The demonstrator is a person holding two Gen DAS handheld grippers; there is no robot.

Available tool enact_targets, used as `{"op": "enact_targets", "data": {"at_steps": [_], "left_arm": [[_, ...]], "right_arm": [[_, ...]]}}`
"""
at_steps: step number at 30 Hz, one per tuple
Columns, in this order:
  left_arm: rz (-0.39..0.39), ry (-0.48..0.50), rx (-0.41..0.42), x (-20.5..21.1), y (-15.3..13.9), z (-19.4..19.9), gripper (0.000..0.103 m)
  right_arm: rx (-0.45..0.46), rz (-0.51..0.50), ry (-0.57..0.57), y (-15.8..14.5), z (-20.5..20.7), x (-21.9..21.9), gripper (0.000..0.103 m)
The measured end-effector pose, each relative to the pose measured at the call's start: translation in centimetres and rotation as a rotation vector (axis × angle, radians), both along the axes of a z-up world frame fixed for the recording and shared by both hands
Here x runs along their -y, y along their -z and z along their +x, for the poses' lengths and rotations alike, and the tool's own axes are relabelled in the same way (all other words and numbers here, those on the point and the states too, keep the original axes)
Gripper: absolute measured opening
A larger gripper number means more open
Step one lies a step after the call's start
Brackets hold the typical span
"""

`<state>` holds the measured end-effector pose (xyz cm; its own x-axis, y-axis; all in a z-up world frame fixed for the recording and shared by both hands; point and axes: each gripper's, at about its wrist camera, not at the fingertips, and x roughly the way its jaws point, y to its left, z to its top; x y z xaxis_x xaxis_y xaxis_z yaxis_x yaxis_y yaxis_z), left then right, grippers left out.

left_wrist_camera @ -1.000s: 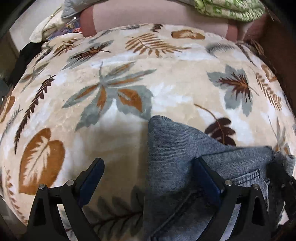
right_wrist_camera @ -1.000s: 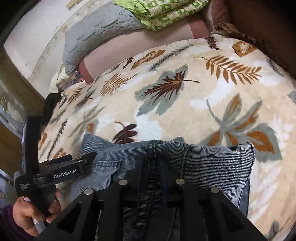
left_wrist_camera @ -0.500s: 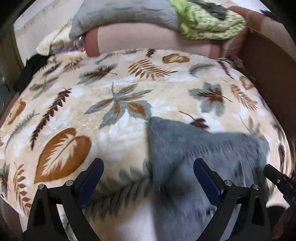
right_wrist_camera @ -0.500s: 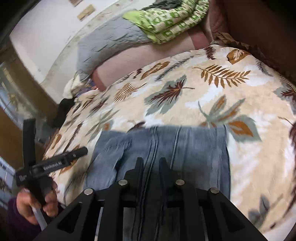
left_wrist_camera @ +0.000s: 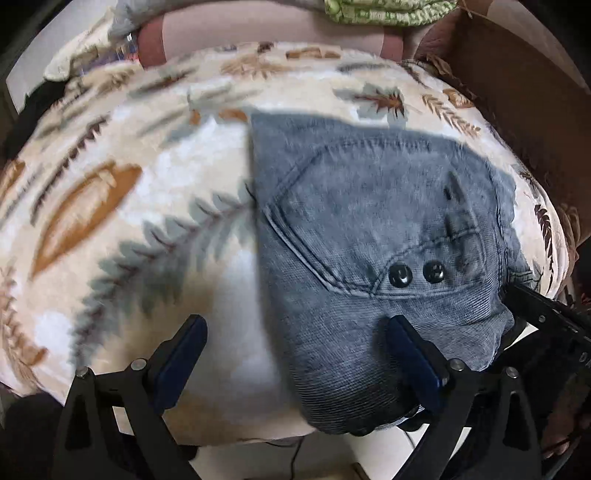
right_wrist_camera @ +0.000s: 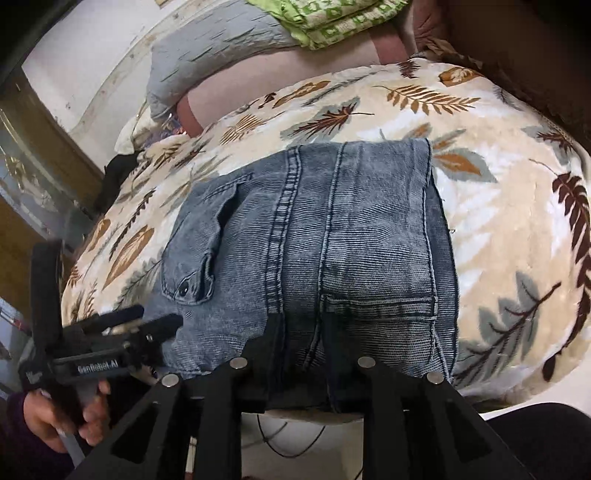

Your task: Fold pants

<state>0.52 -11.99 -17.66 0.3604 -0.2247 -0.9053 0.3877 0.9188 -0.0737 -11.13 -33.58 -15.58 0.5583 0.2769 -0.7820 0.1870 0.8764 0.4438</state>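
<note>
Grey-blue denim pants point(right_wrist_camera: 332, 236) lie folded in a compact block on a leaf-print blanket point(right_wrist_camera: 509, 206), near its front edge. In the left wrist view the pants point(left_wrist_camera: 369, 229) show a pocket with two dark buttons. My right gripper point(right_wrist_camera: 301, 325) is shut on the pants' near edge, at a seam. My left gripper point(left_wrist_camera: 295, 350) is open; its right finger point(left_wrist_camera: 413, 354) rests on the denim and its left finger point(left_wrist_camera: 177, 354) is over bare blanket. The left gripper also shows in the right wrist view point(right_wrist_camera: 155, 325), at the pants' left corner.
A grey pillow point(right_wrist_camera: 221, 55) and green patterned bedding point(right_wrist_camera: 332, 18) lie at the far end. A brown headboard or wall point(left_wrist_camera: 517, 92) runs along the right. A wooden cabinet point(right_wrist_camera: 33, 155) stands at the left. A cable point(right_wrist_camera: 288, 439) hangs below the bed edge.
The pants have slid toward the blanket's front edge with my right gripper. Both grippers have pulled back and lowered. The left gripper stays open.
</note>
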Motion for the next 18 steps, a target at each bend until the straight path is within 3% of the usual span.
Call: {"op": "enact_targets", "data": {"at_steps": [2, 4, 9, 13, 18], "left_arm": [[-0.024, -0.022, 0.029, -0.8, -1.3, 0.0, 0.098], [-0.039, -0.056, 0.035, -2.0, -2.3, 0.3, 0.098], [-0.074, -0.135, 0.018, -4.5, -3.3, 1.3, 0.098], [-0.101, -0.179, -0.012, -5.7, -3.2, 2.0, 0.098], [-0.103, -0.161, -0.045, -5.5, -2.3, 1.8, 0.098]], "right_arm": [[0.013, 0.057, 0.030, -0.7, -0.6, 1.2, 0.055], [0.053, 0.060, 0.073, -1.8, -1.5, 2.5, 0.061], [0.070, 0.040, 0.109, -3.0, -2.2, 4.5, 0.066], [0.059, 0.082, 0.162, -2.7, -2.4, 6.2, 0.066], [0.047, 0.099, 0.162, -2.2, -2.3, 7.0, 0.066]]}}
